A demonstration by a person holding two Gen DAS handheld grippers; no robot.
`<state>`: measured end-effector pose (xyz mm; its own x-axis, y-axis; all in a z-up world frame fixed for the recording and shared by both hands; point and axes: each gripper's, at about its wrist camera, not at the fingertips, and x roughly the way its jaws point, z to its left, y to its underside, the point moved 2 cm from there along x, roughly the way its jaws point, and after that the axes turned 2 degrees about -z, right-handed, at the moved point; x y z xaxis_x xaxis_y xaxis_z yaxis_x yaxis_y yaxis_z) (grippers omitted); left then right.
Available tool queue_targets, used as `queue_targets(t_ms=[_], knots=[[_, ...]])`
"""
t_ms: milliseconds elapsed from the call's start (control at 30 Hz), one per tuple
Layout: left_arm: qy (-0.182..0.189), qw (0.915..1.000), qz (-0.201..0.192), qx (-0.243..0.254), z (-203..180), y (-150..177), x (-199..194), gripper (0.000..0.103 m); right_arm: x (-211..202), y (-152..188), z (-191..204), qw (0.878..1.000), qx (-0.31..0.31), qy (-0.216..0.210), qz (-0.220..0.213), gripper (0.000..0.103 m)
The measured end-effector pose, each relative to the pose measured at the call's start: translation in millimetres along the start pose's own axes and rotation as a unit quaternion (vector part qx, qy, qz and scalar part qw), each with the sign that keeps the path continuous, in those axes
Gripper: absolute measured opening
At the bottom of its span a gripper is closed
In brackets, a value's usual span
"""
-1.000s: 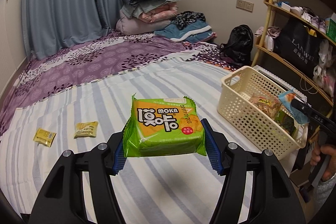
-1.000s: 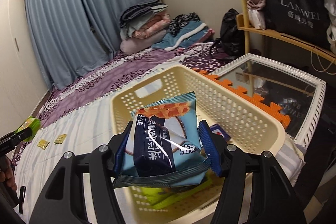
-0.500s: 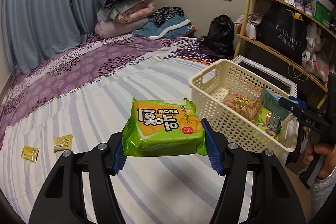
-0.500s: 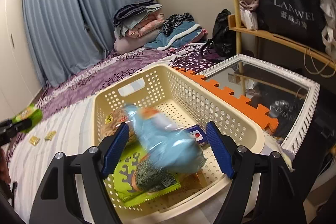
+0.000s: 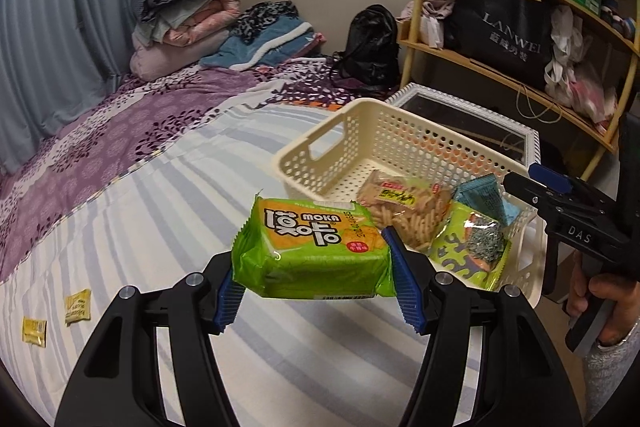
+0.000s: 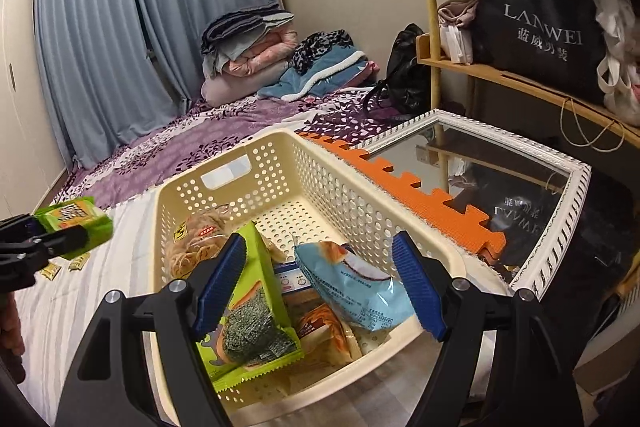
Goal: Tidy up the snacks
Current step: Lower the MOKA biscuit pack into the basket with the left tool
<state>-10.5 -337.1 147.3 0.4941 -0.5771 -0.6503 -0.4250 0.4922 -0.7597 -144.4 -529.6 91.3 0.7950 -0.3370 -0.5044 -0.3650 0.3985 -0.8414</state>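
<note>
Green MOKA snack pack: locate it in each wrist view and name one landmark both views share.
Left wrist view: the green MOKA snack pack sits at centre, clamped in the left gripper, above the striped bedsheet.
Right wrist view: same pack at the far left edge, held in that gripper beside the basket.
Shared landmark: the cream perforated basket.

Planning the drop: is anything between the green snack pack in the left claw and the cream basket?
Nothing visible: the green snack pack has only bare striped bedsheet before the cream perforated plastic basket.
</note>
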Motion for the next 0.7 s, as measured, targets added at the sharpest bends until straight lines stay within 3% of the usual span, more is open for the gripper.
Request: queue_targets(t_ms=[533,600,667,700], knots=[[0.069,0.9969,0.004,0.038,-61.8,-37.6,55.8,0.066,-4.0,7.3,-14.3,1.000,0.023,-0.003,0.000,0.076],[0.075,0.9964,0.000,0.039,-66.5,-42.2,61.2,0.074,-3.8,8.1,-15.6,1.000,0.025,-0.003,0.001,0.076],[0.071,0.9967,-0.008,0.039,-67.7,-45.5,63.1,0.094,-3.0,8.2,-16.9,1.000,0.026,-0.004,0.002,0.076],[0.068,0.9969,-0.011,0.038,-66.6,-46.2,62.9,0.094,-3.3,8.7,-17.5,1.000,0.026,-0.004,0.002,0.076]])
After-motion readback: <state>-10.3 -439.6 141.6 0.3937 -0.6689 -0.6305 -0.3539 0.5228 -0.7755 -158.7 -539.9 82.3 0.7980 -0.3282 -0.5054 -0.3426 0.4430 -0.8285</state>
